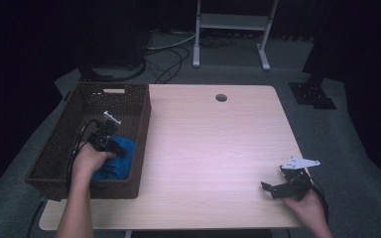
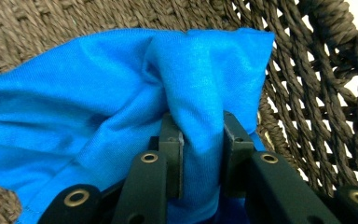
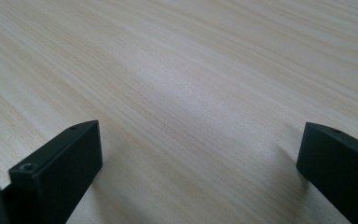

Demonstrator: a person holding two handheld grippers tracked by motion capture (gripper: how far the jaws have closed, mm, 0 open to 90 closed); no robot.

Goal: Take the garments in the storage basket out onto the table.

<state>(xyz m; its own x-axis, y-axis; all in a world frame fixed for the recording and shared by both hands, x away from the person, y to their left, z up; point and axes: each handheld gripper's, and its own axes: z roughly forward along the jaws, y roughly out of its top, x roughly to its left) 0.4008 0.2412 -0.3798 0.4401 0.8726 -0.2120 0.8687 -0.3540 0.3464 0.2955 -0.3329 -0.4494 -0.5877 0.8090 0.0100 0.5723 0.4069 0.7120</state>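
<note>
Two hand-held grippers, one clamped on blue cloth in the basket

One bright blue, soft folded cloth lies inside the dark brown woven wicker basket, which sits on the left part of the pale wood-grain desk. The left hand-held gripper reaches down into the basket, and its jaws are clamped on a raised fold of the cloth; in the left gripper view the blue fabric is pinched between the two black pads, close to the basket's woven wall. The right hand-held gripper rests low near the desk's front right corner, well apart from the basket. Its jaws stand wide apart over bare wood, with nothing between them.
</note>
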